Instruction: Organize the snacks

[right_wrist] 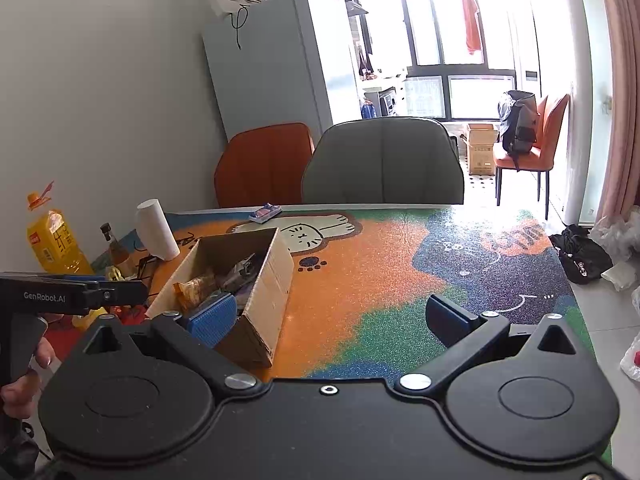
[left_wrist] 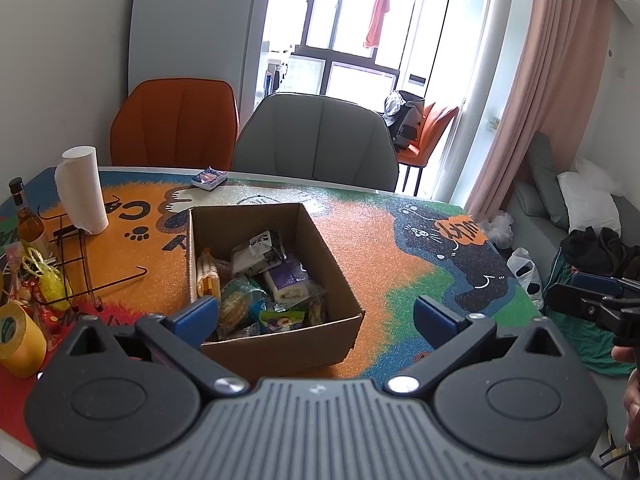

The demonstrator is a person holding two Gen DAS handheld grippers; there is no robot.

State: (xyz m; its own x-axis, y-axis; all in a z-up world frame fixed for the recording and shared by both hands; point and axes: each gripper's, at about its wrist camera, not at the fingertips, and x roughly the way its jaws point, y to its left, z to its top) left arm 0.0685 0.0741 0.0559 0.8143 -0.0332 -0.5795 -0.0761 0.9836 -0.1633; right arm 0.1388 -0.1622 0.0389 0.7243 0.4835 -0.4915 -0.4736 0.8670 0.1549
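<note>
An open cardboard box stands on the colourful cat-print table mat and holds several wrapped snacks. It also shows in the right wrist view. A small blue snack packet lies alone at the table's far edge, also in the right wrist view. My left gripper is open and empty, hovering just in front of the box. My right gripper is open and empty, to the right of the box over the mat.
A paper towel roll, a dark bottle, a wire rack, a tape roll and yellow packets crowd the table's left. A yellow oil bottle stands there too. Orange and grey chairs stand behind the table.
</note>
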